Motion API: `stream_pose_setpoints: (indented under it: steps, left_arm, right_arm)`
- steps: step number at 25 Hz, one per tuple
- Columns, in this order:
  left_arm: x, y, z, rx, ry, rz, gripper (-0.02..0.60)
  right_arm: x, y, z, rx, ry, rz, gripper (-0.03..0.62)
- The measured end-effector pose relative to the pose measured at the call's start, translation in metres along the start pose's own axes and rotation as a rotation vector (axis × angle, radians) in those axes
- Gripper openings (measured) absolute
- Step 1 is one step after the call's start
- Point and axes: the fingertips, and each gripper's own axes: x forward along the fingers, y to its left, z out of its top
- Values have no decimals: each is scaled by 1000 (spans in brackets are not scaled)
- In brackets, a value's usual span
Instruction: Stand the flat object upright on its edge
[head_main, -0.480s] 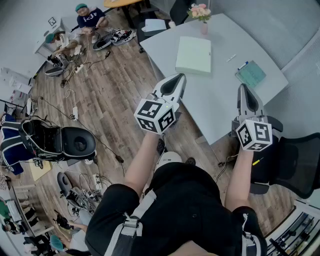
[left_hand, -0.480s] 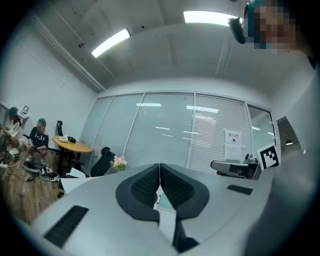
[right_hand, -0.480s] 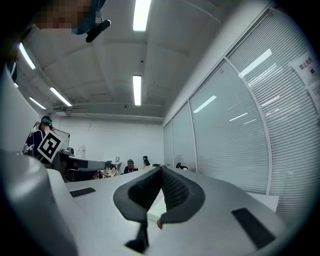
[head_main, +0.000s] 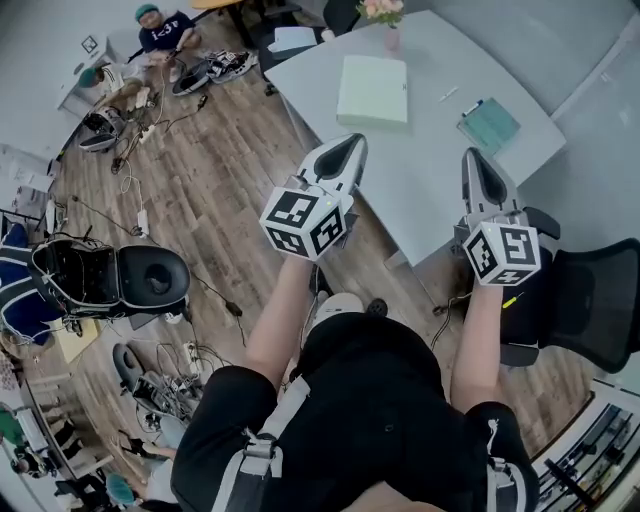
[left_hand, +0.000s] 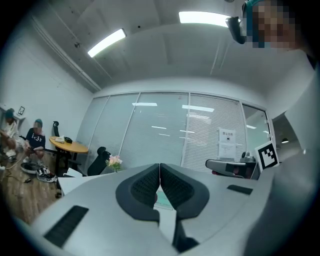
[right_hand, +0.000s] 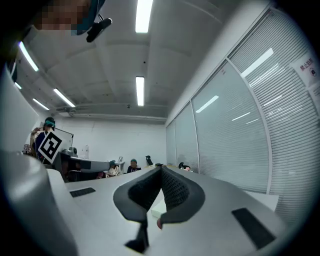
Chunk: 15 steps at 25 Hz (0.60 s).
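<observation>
Holding the left gripper (head_main: 347, 148) over the near edge of the white table (head_main: 430, 205), jaws pressed tight together, gripping nothing. Holding the right gripper (head_main: 474, 158) alongside it above the same table, likewise clenched and empty. Pointing both toward the pale green book (head_main: 373, 90), lying flat farther up the table, well apart from either gripper, near a flower vase (head_main: 389, 28), with a teal notebook (head_main: 488, 125) off to its right.

The floor (head_main: 220, 170) is showing wood-grain planks, the table (head_main: 440, 200) is looking smooth and matt, the flat object (head_main: 373, 90) is looking like matt paper, and the left claw (head_main: 345, 150) and right claw (head_main: 478, 165) are wearing matt grey plastic with black dimpled pads (left_hand: 145, 185)
</observation>
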Motion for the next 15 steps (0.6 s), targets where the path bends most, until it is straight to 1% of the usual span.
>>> stream_pose_setpoints:
  steps: [7, 10, 15]
  left_arm:
    - [-6, -10, 0, 5, 11, 0, 25]
    - [-8, -13, 0, 6, 19, 3, 25]
    - [-6, -5, -9, 2, 44, 10, 25]
  right_arm:
    - [-11, 1, -3, 5, -2, -26, 17]
    - [-16, 3, -4, 17, 6, -17, 17]
    - [-7, 2, -13, 34, 24, -15, 17]
